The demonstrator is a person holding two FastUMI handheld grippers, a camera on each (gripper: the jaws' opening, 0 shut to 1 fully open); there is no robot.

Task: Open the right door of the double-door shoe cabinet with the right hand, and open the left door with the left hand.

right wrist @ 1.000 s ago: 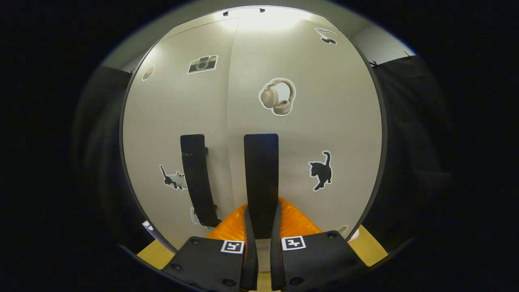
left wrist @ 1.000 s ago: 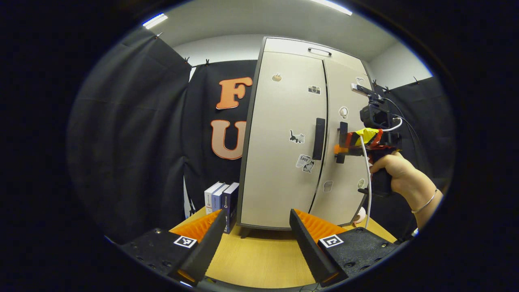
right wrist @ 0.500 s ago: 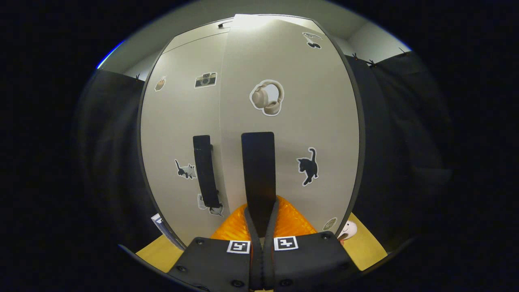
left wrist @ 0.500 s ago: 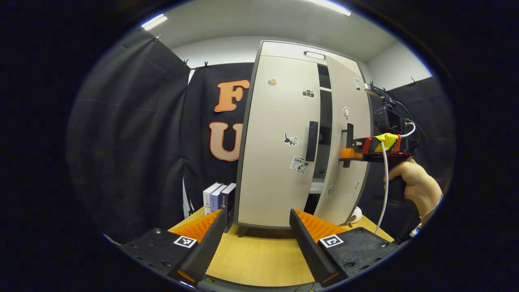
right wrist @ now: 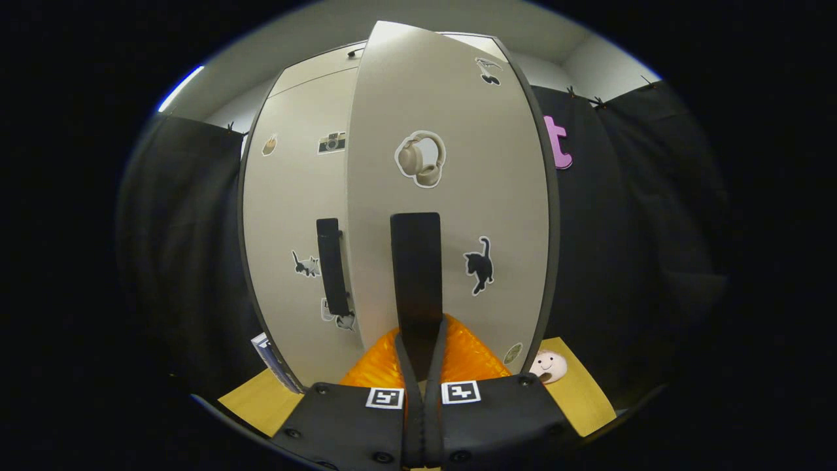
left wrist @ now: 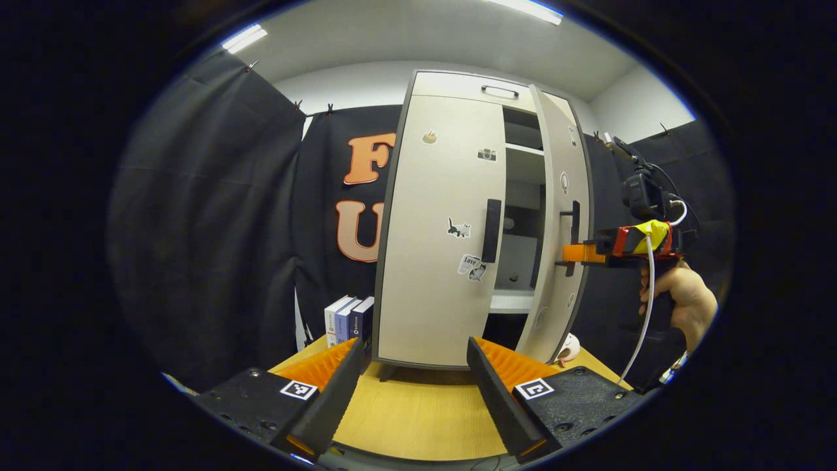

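Observation:
The pale shoe cabinet stands on the wooden table (left wrist: 418, 412). Its left door (left wrist: 438, 229) is closed, and the black left handle (left wrist: 492, 230) is untouched. The right door (left wrist: 563, 196) is swung partly outward, so shelves (left wrist: 513, 301) show in the gap. My right gripper (left wrist: 572, 254), held by a hand (left wrist: 680, 304), is shut on the right handle (left wrist: 575, 221). In the right gripper view the right gripper (right wrist: 420, 335) clamps the black right handle (right wrist: 416, 275) on the right door (right wrist: 458, 196); the left door (right wrist: 294, 216) lies behind. My left gripper (left wrist: 416, 345) hangs open, well short of the cabinet.
Several books (left wrist: 346, 320) stand upright left of the cabinet's base. A small pink round toy (right wrist: 548, 366) sits on the table by the right door's lower corner. Black cloth walls close in on both sides. Bare tabletop lies between my left gripper and the cabinet.
The right door went from closed to swung well outward, pulled by the right gripper shut on its handle. The left gripper stayed open and hardly moved.

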